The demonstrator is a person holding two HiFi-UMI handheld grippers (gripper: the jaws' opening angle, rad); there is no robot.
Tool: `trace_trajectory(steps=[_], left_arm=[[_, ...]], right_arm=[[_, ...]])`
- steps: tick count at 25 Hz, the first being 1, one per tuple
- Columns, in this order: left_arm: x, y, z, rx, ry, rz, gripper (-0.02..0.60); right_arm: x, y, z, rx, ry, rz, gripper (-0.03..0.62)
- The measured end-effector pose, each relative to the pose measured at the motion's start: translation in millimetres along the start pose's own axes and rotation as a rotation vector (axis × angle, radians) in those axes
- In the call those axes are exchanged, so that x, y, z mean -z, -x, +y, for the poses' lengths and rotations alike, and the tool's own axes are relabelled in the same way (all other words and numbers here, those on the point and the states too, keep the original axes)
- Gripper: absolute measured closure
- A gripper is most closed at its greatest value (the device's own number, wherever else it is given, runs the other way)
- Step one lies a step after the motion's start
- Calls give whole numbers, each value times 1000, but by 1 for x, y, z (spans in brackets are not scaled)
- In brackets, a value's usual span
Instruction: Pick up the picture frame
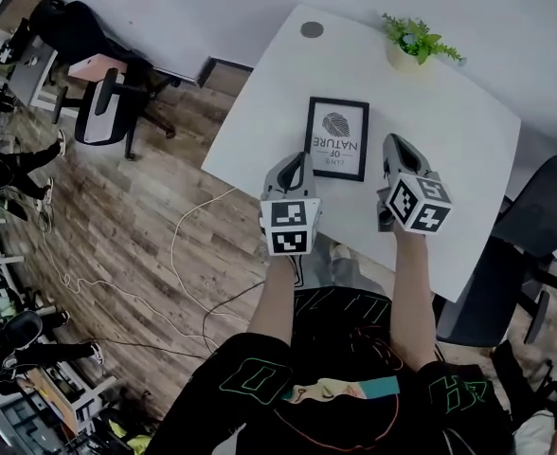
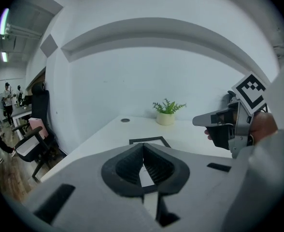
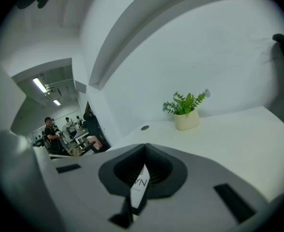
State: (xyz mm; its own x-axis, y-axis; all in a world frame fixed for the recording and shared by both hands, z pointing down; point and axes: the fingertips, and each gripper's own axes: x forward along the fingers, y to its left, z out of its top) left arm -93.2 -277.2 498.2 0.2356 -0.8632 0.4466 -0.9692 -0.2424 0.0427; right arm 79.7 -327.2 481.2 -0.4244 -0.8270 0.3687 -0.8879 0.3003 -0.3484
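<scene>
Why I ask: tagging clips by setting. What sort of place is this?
Likely an open-plan office: black swivel chairs, a white desk holding a black-framed print and potted green plant, people at distant workstations.

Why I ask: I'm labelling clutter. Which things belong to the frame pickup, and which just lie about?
For the job: picture frame, left gripper, right gripper.
Lying about: potted plant, office chair, floor cable, desk grommet.

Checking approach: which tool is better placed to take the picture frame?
Left, probably. The left tool is nearly at the left edge of the picture frame; the right tool stands farther off its right side. Both are shut.
</scene>
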Motion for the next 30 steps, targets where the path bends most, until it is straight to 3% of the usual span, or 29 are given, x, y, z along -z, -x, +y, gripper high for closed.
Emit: trace_trajectory(steps=[12,22,30], left_arm=[[32,-37,18,17,-3,133,572],[59,-62,25,13,13,217,572],[65,-78,29,26,36,254,505]], right_arm=[[35,-33,-23,54,-76,76,589],[63,-53,-25,53,-35,171,588],[78,-66,-23,36,-47,219,539]])
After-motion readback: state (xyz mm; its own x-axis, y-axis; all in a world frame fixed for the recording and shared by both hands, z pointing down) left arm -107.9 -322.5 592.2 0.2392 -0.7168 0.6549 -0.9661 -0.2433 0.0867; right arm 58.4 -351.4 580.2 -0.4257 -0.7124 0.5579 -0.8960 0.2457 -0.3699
